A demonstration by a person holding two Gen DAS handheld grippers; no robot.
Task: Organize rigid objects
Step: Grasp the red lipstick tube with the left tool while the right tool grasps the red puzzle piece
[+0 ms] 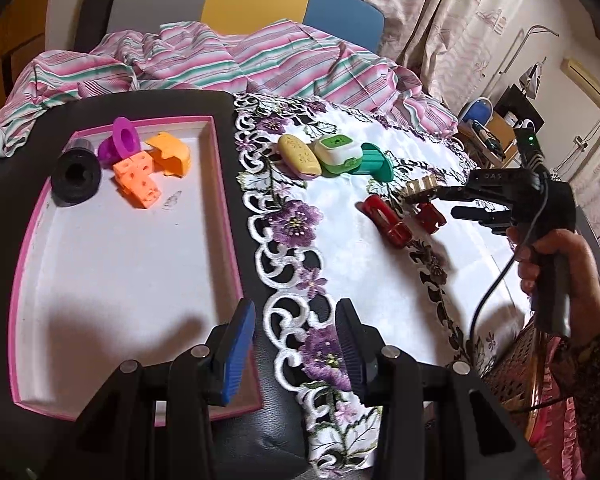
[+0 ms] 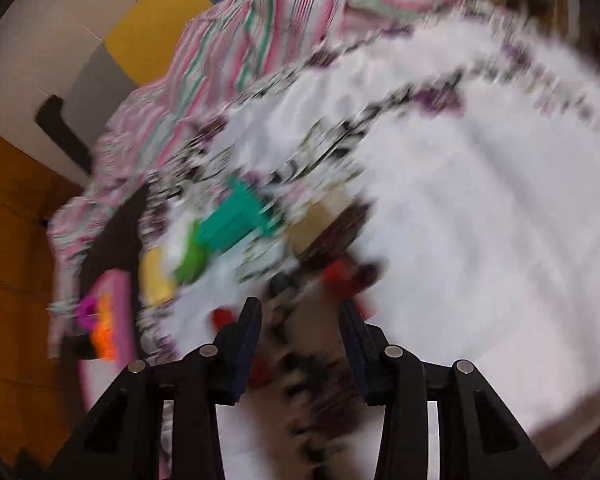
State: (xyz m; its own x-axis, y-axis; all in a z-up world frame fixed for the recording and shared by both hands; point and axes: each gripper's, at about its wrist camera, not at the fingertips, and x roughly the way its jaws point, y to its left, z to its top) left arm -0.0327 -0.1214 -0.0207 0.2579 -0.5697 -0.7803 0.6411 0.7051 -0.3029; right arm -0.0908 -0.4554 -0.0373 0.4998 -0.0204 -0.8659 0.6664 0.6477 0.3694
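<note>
Left gripper [image 1: 296, 344] wide open, holding nothing, lower centre beside pink tray [image 1: 28, 264]; right gripper [image 1: 436, 202] mid-right, parted at gold gear [image 1: 420, 189], grasp unclear.

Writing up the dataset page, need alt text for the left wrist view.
A pink-rimmed tray on the left holds a black cylinder, a purple spool and orange blocks. Right of it, on an embroidered cloth, lie more small objects. The left gripper hangs open in the foreground; the right gripper reaches toward a red piece.
</note>
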